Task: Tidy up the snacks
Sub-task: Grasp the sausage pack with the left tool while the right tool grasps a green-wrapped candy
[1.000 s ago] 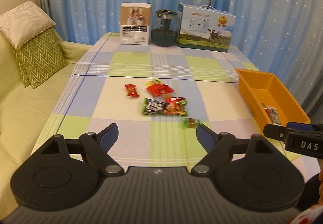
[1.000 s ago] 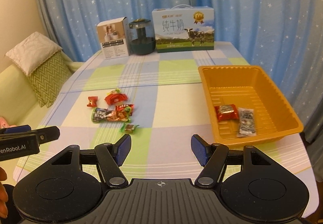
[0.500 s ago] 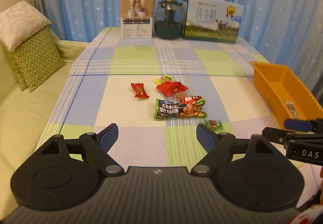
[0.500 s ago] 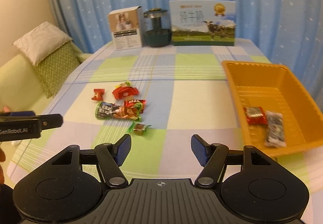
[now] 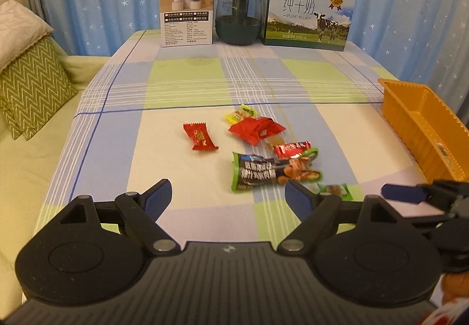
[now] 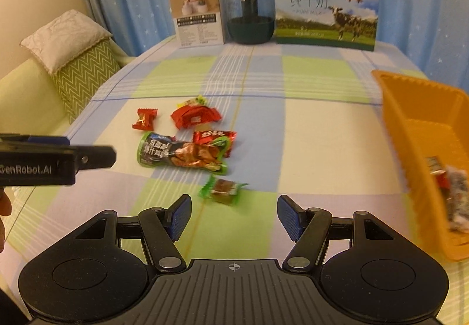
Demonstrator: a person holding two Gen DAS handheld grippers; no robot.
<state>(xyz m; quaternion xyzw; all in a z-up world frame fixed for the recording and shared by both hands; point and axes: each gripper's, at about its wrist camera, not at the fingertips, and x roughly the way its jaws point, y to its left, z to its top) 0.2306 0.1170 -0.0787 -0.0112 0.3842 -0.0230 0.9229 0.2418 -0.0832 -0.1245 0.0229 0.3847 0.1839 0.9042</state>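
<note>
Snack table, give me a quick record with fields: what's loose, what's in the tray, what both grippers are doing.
loose snacks: six; small red candy, red packet, yellow-green candy, red bar, long green packet, small green candy
orange tray: two packets inside
left gripper: open, empty
right gripper: open, empty, near small green candy
back row: white box, dark jar, milk carton

Warm dim light, fisheye-bent, blurred edges
</note>
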